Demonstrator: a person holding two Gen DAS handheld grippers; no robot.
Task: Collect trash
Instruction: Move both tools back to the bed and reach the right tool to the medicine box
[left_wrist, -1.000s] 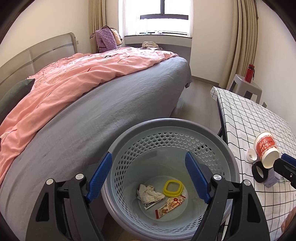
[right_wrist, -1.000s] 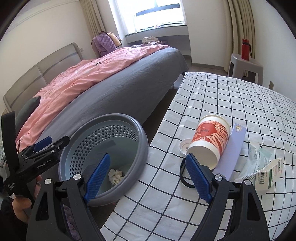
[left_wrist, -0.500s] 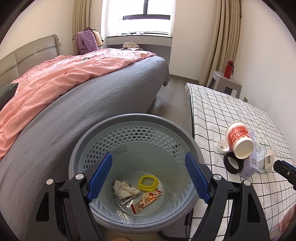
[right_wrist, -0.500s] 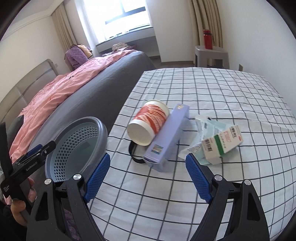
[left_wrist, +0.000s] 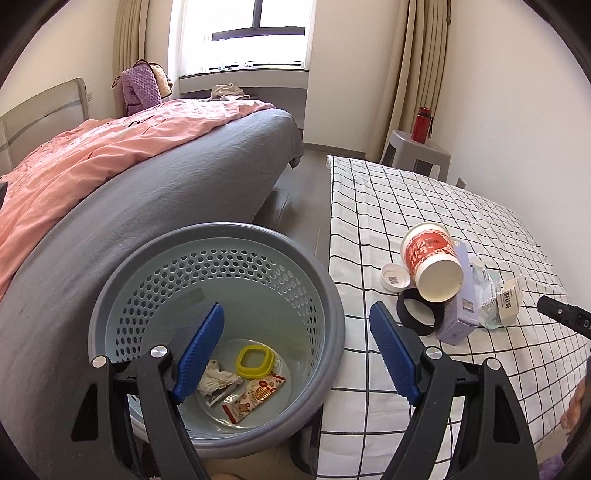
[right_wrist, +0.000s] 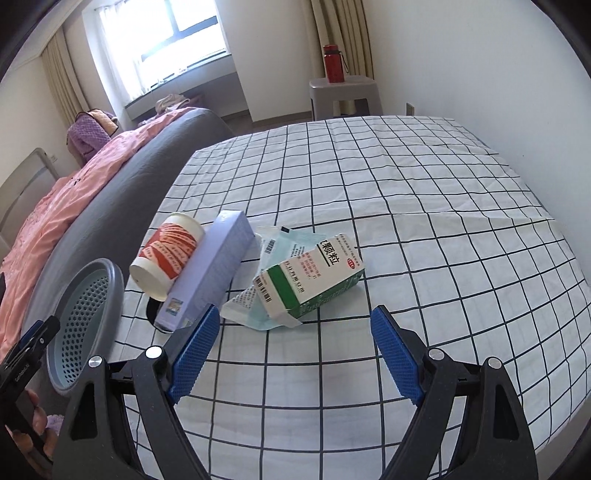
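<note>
A grey perforated trash basket (left_wrist: 218, 236) stands on the floor between bed and table; inside lie a crumpled tissue (left_wrist: 218, 378), a yellow ring lid (left_wrist: 255, 362) and a snack wrapper (left_wrist: 255, 397). My left gripper (left_wrist: 295, 332) hovers open over the basket's right rim, nothing between its fingers. On the checked table lies a pile: a red-and-white paper cup (right_wrist: 168, 254) on its side, a lilac box (right_wrist: 208, 273), a green-and-white medicine box (right_wrist: 310, 278) on plastic packaging (right_wrist: 251, 306), plus a black band (left_wrist: 417, 314) and small white lid (left_wrist: 393, 278). My right gripper (right_wrist: 293, 332) stands open just short of the medicine box.
A bed with grey sheet (left_wrist: 147, 206) and pink duvet (left_wrist: 92, 158) runs along the basket's left. A grey stool (right_wrist: 345, 92) carrying a red bottle (right_wrist: 332, 62) stands beyond the table's far end. The checked cloth (right_wrist: 424, 206) stretches right of the pile.
Both views have swung right. The basket slid left under my left gripper, and the table pile came into sight. My right gripper went from the basket's edge to facing the medicine box.
</note>
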